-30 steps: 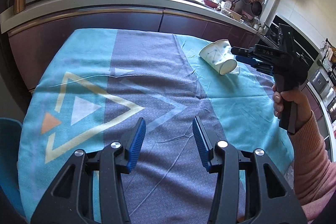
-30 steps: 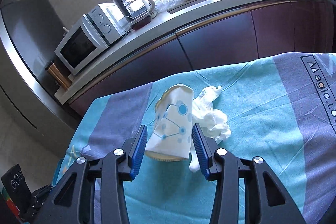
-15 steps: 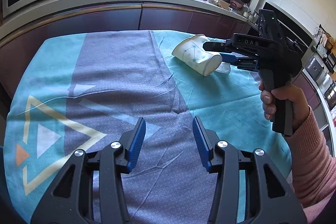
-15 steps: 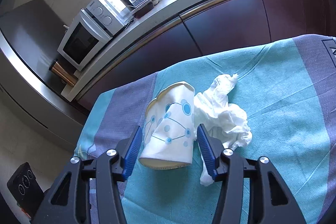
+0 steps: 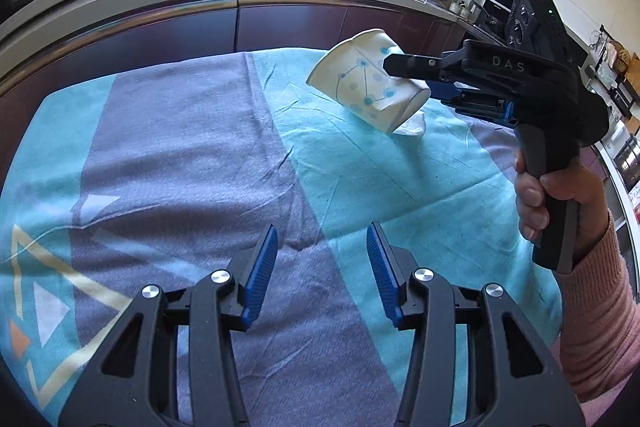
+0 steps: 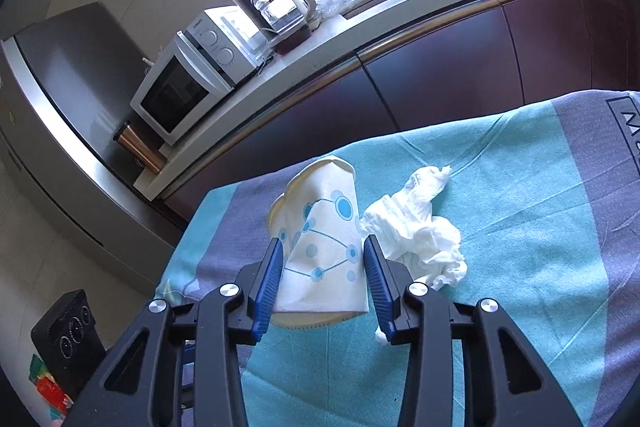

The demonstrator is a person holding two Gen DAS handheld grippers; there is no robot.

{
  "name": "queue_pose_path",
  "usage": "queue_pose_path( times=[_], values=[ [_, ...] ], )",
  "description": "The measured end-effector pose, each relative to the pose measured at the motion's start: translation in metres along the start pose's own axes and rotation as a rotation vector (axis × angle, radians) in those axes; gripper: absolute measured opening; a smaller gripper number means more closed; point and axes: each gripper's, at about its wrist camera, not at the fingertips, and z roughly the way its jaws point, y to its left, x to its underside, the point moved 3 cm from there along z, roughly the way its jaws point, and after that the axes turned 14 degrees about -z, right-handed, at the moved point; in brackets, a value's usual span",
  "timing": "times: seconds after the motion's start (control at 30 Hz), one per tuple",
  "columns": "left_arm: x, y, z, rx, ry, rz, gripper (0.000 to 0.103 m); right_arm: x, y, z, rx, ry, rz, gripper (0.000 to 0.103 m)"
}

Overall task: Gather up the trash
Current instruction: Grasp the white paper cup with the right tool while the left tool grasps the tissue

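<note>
Right wrist view: paper cup clamped, lifted off the tablecloth.

The tablecloth (image 6: 520,227) covers the table. The right gripper (image 6: 324,277) is clamped on the crushed paper cup (image 6: 320,247); its long axis runs near to far, with the rim pointing away and the base toward the camera. A crumpled tissue (image 6: 420,231) lies just right of it. The left gripper (image 5: 322,273) hangs with fingers apart, holding nothing.

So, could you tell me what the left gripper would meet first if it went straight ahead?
Likely the tablecloth: the open left gripper holds nothing between its fingers and points at bare cloth. The paper cup lies off to the right.
</note>
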Motion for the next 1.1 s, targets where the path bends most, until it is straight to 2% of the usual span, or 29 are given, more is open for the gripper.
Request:
queue_pose_path(
  times=[0.23, 0.4, 0.6, 0.8, 0.9, 0.97, 1.0, 1.07, 1.1],
  values=[
    [-0.03, -0.046, 0.041, 0.039, 0.021, 0.062, 0.046, -0.004, -0.028, -0.043, 0.041, -0.112, 0.077, 0.04],
    [-0.055, -0.069, 0.075, 0.057, 0.039, 0.047, 0.047, 0.002, -0.054, -0.066, 0.079, -0.159, 0.134, 0.04],
    [-0.083, -0.083, 0.105, 0.047, 0.034, 0.023, 0.058, 0.011, -0.075, -0.077, 0.092, -0.175, 0.176, 0.04],
    [-0.1, -0.087, 0.137, -0.016, 0.07, 0.011, 0.058, 0.018, -0.084, -0.076, 0.084, -0.176, 0.199, 0.04],
    [-0.106, -0.084, 0.144, -0.035, 0.07, 0.012, 0.052, 0.019, -0.085, -0.073, 0.078, -0.173, 0.204, 0.04],
    [-0.108, -0.084, 0.147, -0.037, 0.073, 0.018, 0.036, 0.02, -0.085, -0.072, 0.076, -0.171, 0.205, 0.04],
    [-0.108, -0.084, 0.147, -0.033, 0.076, 0.016, 0.032, 0.021, -0.085, -0.071, 0.075, -0.169, 0.206, 0.04],
    [-0.106, -0.084, 0.147, -0.032, 0.082, 0.023, 0.012, 0.022, -0.084, -0.071, 0.071, -0.167, 0.205, 0.04],
    [-0.104, -0.084, 0.146, -0.036, 0.081, 0.025, 0.011, 0.021, -0.083, -0.07, 0.07, -0.167, 0.204, 0.04]
  ],
)
